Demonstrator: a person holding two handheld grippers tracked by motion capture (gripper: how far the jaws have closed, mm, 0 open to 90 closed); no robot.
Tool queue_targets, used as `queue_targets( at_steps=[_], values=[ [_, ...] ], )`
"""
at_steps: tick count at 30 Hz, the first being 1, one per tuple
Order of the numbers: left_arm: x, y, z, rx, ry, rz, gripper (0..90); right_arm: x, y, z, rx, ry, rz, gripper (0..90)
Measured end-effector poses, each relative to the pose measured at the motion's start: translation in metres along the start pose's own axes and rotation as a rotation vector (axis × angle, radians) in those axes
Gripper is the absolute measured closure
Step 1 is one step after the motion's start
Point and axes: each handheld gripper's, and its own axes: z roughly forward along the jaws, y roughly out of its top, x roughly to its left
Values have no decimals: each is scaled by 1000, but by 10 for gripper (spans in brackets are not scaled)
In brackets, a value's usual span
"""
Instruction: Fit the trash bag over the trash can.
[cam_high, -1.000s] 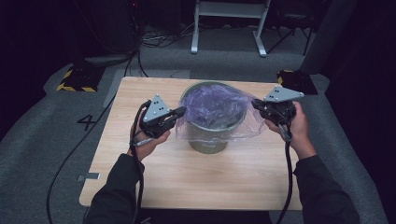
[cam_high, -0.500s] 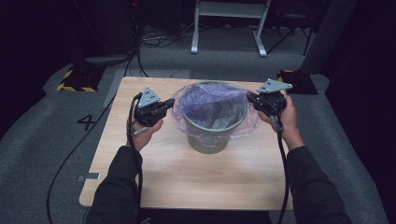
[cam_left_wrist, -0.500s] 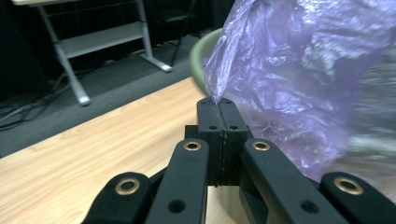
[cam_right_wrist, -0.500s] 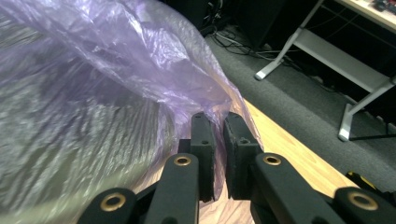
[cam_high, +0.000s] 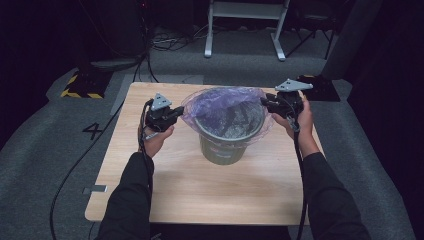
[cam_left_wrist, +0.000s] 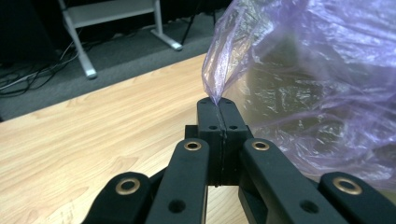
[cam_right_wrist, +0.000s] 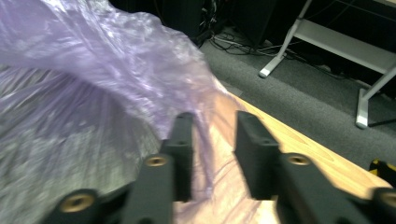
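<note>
Over the bin (cam_high: 222, 150): crinkled translucent purple bag (cam_high: 220, 107)

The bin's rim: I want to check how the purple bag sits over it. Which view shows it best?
The high view: the whole bin rim shows under the purple bag. The left gripper view and the right gripper view show its wall dimly through the film.

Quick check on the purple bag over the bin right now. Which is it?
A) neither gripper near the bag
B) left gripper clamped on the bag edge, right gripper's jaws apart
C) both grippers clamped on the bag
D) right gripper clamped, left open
B. In the left gripper view the left gripper is shut on a pinch of the bag; in the right gripper view the right gripper has just been opening, with film loose in the gap over the bin.
</note>
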Motion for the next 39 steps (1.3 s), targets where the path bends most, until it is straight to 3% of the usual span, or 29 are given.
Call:
queue_targets(
  at_steps=[1,4,12,19,27,39],
  values=[
    [2,-3,5,17,2,-9,898,-2,-1,2,-4,-11,36,621],
    [3,-8,12,46,1,-11,898,-4,-3,5,-1,7,61,615],
    [4,-16,31,115,8,-24,898,-6,-5,12,20,32,64,698],
    [7,-24,42,173,-12,-25,898,-8,-10,22,47,40,51,861],
    [5,-35,46,215,-52,-30,898,-11,-20,37,73,60,68,877],
    [6,-43,56,299,-34,-25,899,-7,-31,58,105,54,99,841]
  ],
)
